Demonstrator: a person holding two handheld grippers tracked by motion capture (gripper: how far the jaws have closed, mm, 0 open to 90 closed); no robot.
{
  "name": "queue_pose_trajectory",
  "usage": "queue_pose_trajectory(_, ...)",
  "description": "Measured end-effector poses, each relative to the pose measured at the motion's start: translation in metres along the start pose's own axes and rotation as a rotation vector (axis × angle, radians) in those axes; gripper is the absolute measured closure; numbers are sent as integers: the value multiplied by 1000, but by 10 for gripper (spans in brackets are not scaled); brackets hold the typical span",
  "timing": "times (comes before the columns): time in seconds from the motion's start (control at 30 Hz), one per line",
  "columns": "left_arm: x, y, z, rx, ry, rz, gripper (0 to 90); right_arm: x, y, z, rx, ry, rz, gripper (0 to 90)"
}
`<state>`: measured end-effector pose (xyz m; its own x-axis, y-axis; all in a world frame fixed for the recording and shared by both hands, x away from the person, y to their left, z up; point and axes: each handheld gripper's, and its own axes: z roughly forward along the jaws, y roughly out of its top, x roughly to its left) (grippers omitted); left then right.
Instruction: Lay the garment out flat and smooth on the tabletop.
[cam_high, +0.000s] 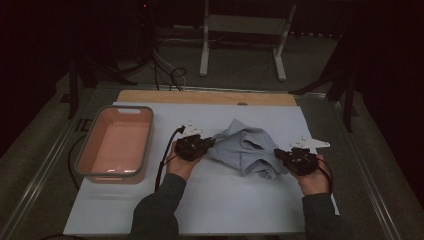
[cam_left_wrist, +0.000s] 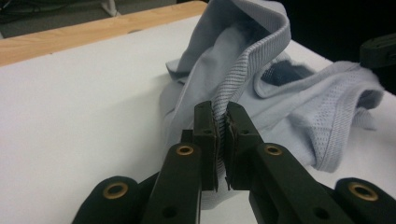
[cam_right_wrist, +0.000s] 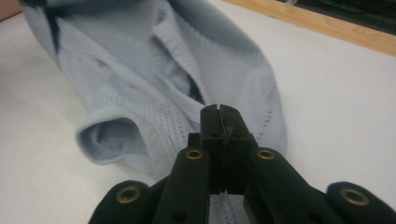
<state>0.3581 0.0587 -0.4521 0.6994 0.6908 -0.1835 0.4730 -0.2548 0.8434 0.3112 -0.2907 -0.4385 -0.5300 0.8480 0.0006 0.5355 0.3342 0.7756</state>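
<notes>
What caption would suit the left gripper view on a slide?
Left gripper, black jaws shut on the ribbed hem of a crumpled pale blue knit garment lying on a white table.

— What can't you make out here?

— In the left gripper view, the ribbed hem of the pale blue shirt runs down between the black jaws of the left gripper, and the pinched part is hidden there. The top of the shirt is cut off by the picture's upper edge.

— And the other side?

— The same with the right gripper: the cloth it clamps is covered by the jaws (a bit of mesh peeks out below). From above, the room behind the table is too dark to read, and both sleeves are cut off at the bottom edge.
</notes>
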Motion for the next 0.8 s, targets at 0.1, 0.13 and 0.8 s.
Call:
queue_pose_trajectory(0.1,3,0,-5,-12,-4,-11,857,-1,0,-1,-3,-9,2,900)
queue_pose_trajectory(0.13,3,1,-6,-17,-4,-14,857,-1,0,-2,-6,-15,2,900)
queue_pose_trajectory(0.8,13,0,-18,-53,-4,-56,860,4,3,-5,-40,15,-11,569)
